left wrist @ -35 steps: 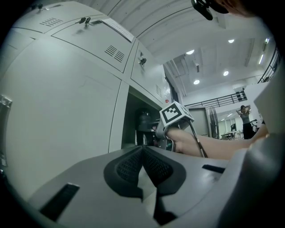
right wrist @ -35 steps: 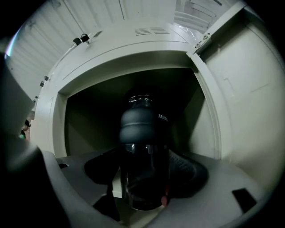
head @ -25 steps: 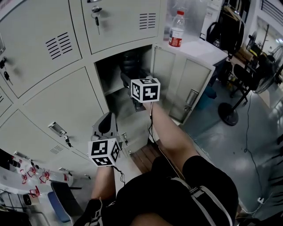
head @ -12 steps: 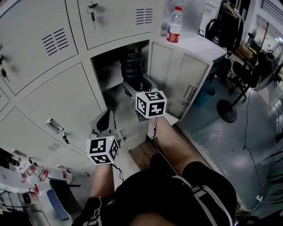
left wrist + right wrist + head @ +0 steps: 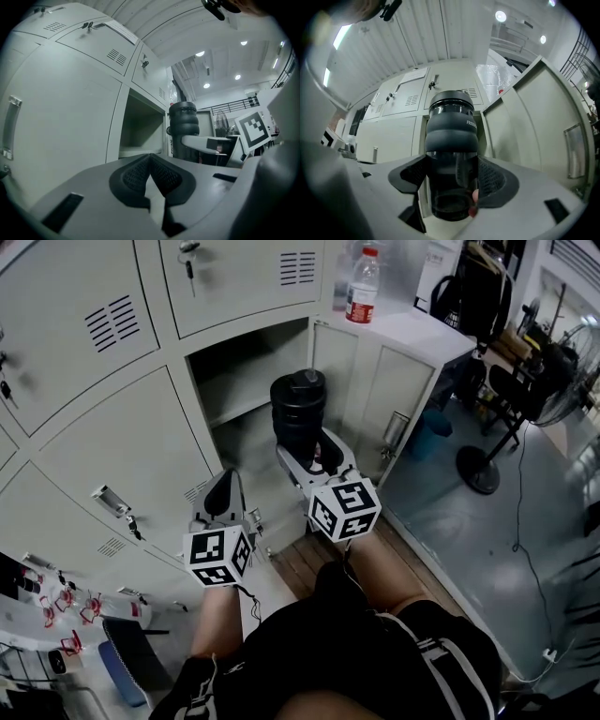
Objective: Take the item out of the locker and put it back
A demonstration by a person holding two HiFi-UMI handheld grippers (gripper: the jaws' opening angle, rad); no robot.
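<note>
A black ribbed bottle (image 5: 298, 413) with a dark clear lower body stands upright between the pads of my right gripper (image 5: 306, 452), which is shut on it. In the right gripper view the bottle (image 5: 451, 136) fills the middle, and my right gripper (image 5: 452, 176) clamps its lower part. It hangs just in front of the open locker compartment (image 5: 234, 381), whose door (image 5: 361, 390) is swung to the right. My left gripper (image 5: 221, 499) is lower left by the closed lockers, shut with nothing in it (image 5: 151, 173); the bottle (image 5: 183, 123) shows to its right.
A water bottle with a red label (image 5: 360, 289) stands on the low cabinet top to the right. Keys hang in the lock of the upper locker (image 5: 187, 261). A fan stand (image 5: 480, 470) and chairs are on the floor at right.
My right gripper has drawn back toward the person with the bottle, out of the compartment into the open. The left gripper has hardly moved.
</note>
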